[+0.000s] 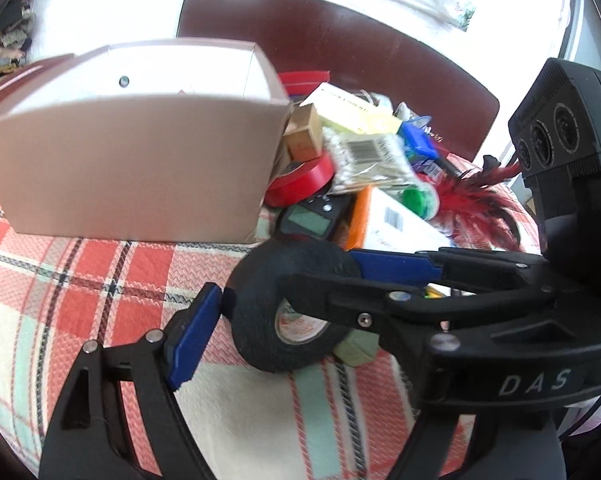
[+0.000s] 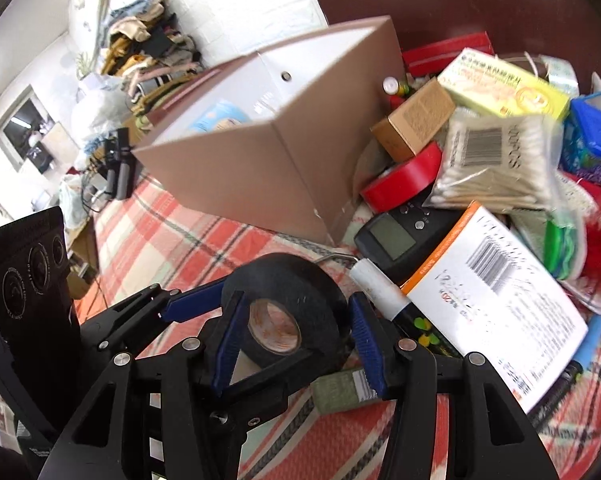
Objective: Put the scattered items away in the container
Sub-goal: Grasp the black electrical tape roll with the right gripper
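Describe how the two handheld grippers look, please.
The left gripper and the right gripper are matte black linkage frames with silver rivets and ribbed blue finger pads. One frame bears pale DAS lettering. Each carries a black housing with three round lenses.

Desk under a red/green plaid cloth (image 1: pixel 80 280); dark brown chair back (image 1: pixel 340 40) behind. White wall (image 2: pixel 228 4), clothes pile (image 2: pixel 148 44) beside it, poss. a window (image 2: pixel 20 124) far left. Bright daylight.

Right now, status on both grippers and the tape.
Both grippers clamp the black tape roll. Brown box ahead, open. Clutter pile right, path clear.
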A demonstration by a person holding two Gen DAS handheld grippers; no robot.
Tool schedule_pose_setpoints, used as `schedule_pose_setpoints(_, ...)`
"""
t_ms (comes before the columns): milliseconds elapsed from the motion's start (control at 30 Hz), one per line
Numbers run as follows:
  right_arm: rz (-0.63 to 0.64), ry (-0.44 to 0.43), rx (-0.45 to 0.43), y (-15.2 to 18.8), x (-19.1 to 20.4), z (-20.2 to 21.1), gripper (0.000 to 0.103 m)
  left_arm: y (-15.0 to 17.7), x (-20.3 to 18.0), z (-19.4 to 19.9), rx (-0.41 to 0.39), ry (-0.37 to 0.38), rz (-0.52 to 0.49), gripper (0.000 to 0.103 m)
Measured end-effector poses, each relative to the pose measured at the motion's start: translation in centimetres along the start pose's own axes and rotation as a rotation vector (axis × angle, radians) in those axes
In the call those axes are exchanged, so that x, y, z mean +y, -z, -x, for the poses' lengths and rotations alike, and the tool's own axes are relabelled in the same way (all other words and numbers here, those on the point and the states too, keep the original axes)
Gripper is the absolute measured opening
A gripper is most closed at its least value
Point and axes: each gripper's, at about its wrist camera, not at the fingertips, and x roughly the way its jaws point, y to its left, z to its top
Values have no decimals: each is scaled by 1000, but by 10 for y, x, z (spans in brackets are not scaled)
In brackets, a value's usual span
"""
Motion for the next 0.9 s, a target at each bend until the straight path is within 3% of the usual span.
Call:
schedule_pose_setpoints(100, 5, -18, -25, 2, 4, 14, 53, -4, -10, 8, -17, 11, -13, 76)
schedule_pose_setpoints(167, 4, -48, -40, 4, 7, 22, 44, -6, -19, 13, -27, 42, -32, 64)
schedule_pose_setpoints(233, 9, -53, -57, 6, 10, 31, 41, -7, -26, 17, -33, 50, -55, 61)
schedule_pose_setpoints(467, -19, -83, -34, 19, 3, 38, 41, 6, -29, 17, 12, 59, -86, 75)
schedule_pose_setpoints(667, -51, -117, -25, 32, -4, 38, 41, 17, -15, 17, 35, 31, -58, 74)
schedule_pose_setpoints(900, -140, -166, -29, 34, -25, 41, 41, 22, 14, 26, 40, 116, 21, 76)
